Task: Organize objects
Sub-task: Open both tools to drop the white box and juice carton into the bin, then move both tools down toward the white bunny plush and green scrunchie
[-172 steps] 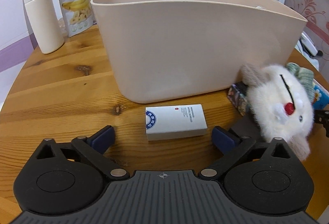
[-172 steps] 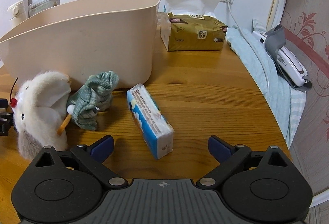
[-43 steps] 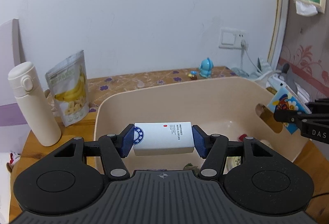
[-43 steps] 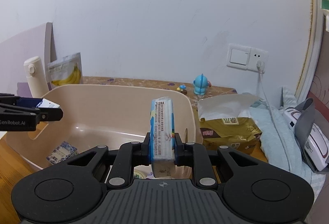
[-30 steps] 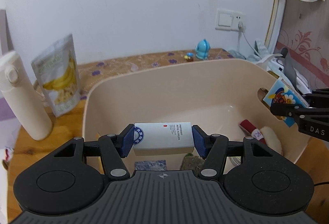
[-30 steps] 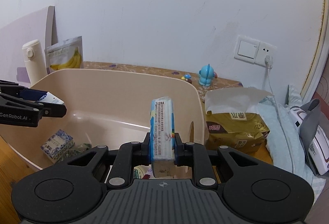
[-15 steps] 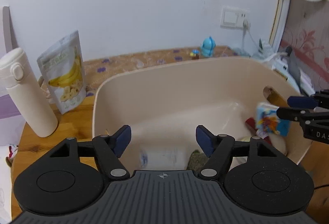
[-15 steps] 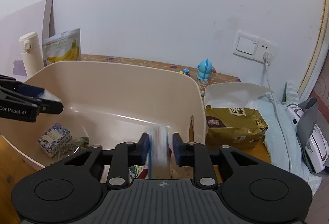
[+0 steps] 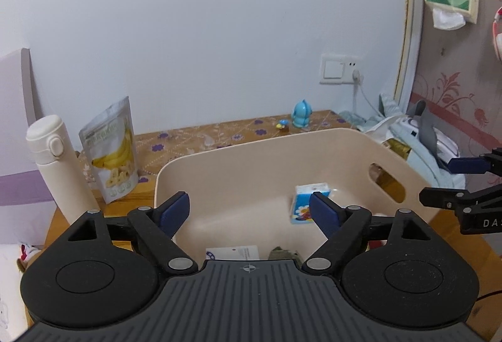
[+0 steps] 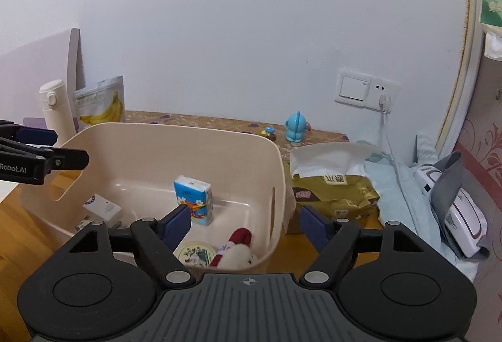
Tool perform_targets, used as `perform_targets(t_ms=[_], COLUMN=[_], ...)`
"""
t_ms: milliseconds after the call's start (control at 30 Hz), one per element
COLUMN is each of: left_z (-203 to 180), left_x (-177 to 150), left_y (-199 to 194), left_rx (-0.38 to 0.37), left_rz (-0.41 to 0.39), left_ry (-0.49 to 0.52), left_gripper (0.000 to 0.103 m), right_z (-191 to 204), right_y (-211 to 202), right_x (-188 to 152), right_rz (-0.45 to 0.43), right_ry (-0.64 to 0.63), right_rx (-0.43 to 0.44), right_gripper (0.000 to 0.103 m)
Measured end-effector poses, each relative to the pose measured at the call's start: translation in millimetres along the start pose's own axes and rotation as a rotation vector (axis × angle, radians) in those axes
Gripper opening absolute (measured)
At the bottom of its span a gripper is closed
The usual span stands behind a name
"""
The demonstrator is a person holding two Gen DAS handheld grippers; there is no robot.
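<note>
White box (image 10: 102, 210), tissue pack (image 10: 193, 199) already in bin (image 10: 276, 166); left gripper (image 9: 249, 211), right gripper (image 10: 244, 224) both spread apart, empty — remaining loose items not visible.

Black ribbed left claw (image 9: 249, 211) with blue pads (image 9: 174, 211).

flask (image 9: 55, 160), banana pouch (image 9: 111, 150), perhaps tissues (image 10: 332, 185).

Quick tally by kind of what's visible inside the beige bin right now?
In the beige bin, as far as visible:
Tissue packs: 1, blue tissue pack
Boxes: 2, white box; a small patterned box, mostly hidden
Plush toys: 1, white plush toy
Round tins: 1, round tin
Socks: 1, green sock
Total: 6
</note>
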State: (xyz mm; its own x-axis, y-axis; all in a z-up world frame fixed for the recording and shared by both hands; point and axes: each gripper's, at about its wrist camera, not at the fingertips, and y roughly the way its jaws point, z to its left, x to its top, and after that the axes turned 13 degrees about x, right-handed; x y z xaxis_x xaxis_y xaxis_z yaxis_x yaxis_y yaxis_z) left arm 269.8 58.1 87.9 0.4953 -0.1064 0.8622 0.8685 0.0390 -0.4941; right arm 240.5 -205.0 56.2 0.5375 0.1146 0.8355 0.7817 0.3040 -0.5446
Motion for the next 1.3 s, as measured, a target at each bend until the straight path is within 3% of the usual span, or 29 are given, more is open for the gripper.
perform_targets(t_ms=[133, 500, 733, 1067, 1300], left_z=[-3, -15, -30, -61, -79], left_x=[-5, -25, -48, -74, -84], left_y=[-18, -57, -69, -62, -42], left_rx=[-0.010, -0.035, -0.078, -0.164, -0.201], left_rz=[-0.012, -0.017, 0.026, 0.102, 0.165], left_ry=[-0.002, 0.030, 0.042, 0.098, 0.082], left_gripper=[0.086, 0.086, 0.086, 0.086, 0.086], right_z=[-3, -10, -10, -10, -16], right_y=[-15, -41, -44, -35, -26], right_x=[-7, -31, -46, -64, -77], right_rz=[-0.004, 0.024, 0.057, 0.106, 0.123], right_ry=[-0.001, 0.002, 0.000, 0.013, 0.056], right_rx=[-0.015, -0.033, -0.020, 0.014, 0.040], right_gripper=[0.086, 0.089, 0.089, 0.089, 0.089])
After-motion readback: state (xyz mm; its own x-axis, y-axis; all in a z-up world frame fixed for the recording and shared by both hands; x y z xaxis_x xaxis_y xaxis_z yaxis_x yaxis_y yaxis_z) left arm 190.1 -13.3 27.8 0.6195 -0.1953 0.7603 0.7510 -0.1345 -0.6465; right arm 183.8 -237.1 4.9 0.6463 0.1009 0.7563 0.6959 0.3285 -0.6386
